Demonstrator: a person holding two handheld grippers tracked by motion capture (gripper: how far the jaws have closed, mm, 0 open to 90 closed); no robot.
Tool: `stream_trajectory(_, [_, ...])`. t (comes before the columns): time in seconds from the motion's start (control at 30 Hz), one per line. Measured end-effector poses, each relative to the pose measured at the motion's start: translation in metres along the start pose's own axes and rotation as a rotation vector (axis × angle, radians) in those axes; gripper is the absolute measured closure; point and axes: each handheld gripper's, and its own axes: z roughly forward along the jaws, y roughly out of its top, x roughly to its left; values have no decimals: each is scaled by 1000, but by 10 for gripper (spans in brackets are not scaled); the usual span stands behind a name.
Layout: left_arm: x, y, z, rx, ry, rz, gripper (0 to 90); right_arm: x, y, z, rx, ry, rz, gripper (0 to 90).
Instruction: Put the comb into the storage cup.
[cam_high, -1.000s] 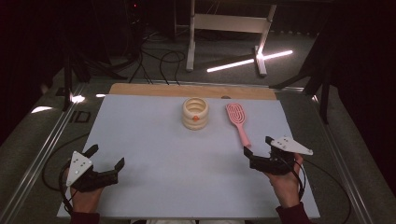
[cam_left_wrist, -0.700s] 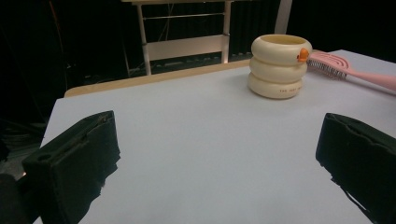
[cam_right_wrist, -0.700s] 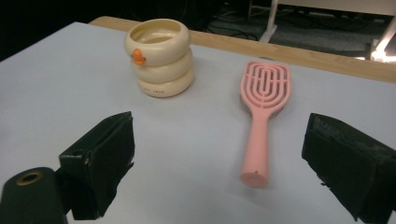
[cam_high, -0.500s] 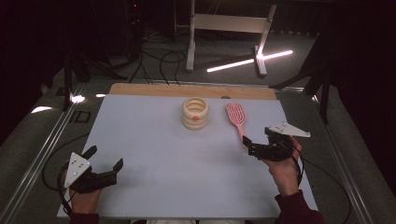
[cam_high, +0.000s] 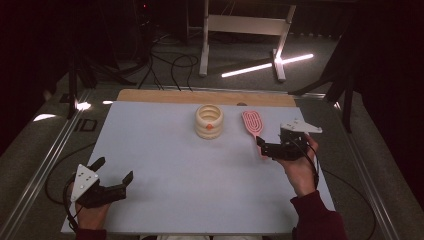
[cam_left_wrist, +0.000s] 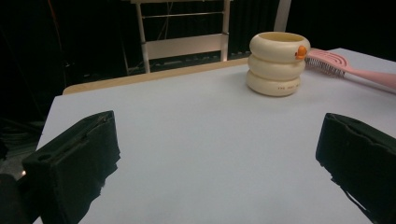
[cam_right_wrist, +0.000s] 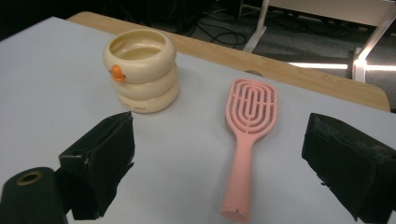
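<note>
Pink hairbrush (cam_right_wrist: 247, 154) lay center-right on tabletop (cam_high: 165, 165), handle between right gripper (cam_right_wrist: 224, 172) fingers, spread wide, empty. Left gripper (cam_left_wrist: 215, 163) also wide. Thin handle could slip sideways on closing.

Right gripper (cam_high: 265, 148) moves forward and up-table from near edge toward pink hairbrush (cam_high: 253, 126); jaws wide apart, now straddling brush handle end, not touching it. Right hand (cam_high: 299, 167) and sleeve (cam_high: 315, 217) extend further onto table.
</note>
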Motion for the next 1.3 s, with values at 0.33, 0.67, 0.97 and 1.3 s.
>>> stream_trajectory(0.33, [0,0,0,0,-2,0,0,-5,12,16,41,-16,-19,95])
stream_trajectory(0.67, [0,-1,0,2,-2,2,0,-17,18,32,87,-32,-6,94])
stream_trajectory(0.97, [-1,-1,0,6,-4,0,0,-25,21,45,123,-47,-2,94])
stream_trajectory(1.3, [-1,-2,1,8,-8,1,0,-33,18,65,191,-60,15,94])
